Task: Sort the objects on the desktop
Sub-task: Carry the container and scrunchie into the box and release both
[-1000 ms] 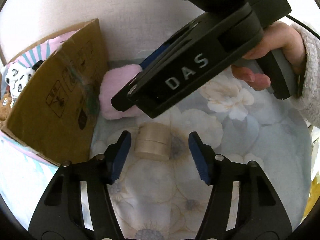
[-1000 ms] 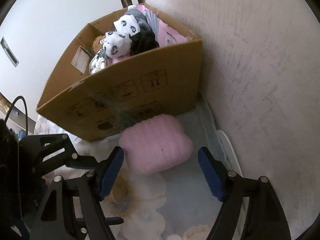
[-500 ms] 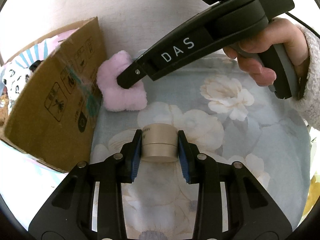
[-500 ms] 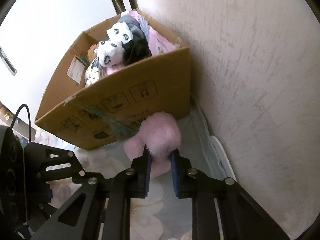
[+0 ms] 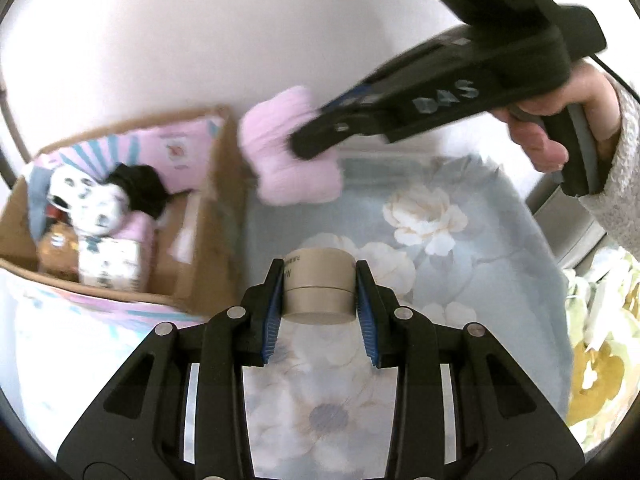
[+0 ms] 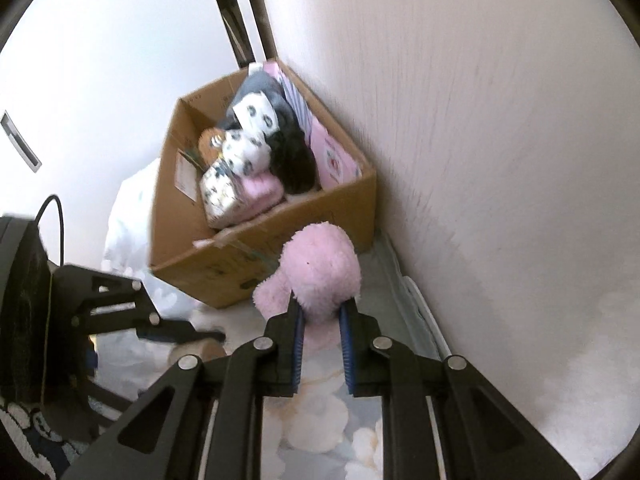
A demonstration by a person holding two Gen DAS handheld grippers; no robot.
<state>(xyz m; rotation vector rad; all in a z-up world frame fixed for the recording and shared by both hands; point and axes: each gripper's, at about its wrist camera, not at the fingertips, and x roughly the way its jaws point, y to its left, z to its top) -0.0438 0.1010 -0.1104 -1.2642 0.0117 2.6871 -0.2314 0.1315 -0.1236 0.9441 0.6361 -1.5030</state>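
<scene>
The box [image 5: 200, 216] stands at the far left against the wall [image 5: 160, 40], open-topped and already part-filled with soft goods. Any item dropped in lands on cushioning, so a low release is sufficient.

The left tongs [image 5: 319, 300] are closed on the jar [image 5: 319, 288], a short tan cylinder with a seam around it. The pads bear on opposite sides of the curved wall at about mid-height. The jar appears clear of the floral cloth [image 5: 460, 280] below it.

- Handling, judged: rigid, smooth, probably light. A smooth round wall can slip or rotate between flat pads.
- Hold point: across the full diameter, pads spanning the seam, as now. Keep the axis upright in case the lid is loose.

The right tongs [image 6: 320, 320] are shut almost fully on the plush [image 6: 316, 268], a pink fluffy item. It hangs in the air to the right of the box, near the wall. The pads pinch its near lower part, and most of its bulk bulges beyond the tips.

- Handling, judged: very light, soft, compressible, not fragile. The pile gives good friction, so slip is unlikely; it may swing or sag.
- Hold point: any thick fold will serve. A deeper bite reduces swing.

A person's hand [image 5: 560, 120] grips the handle of the right tongs at the far right.
</scene>
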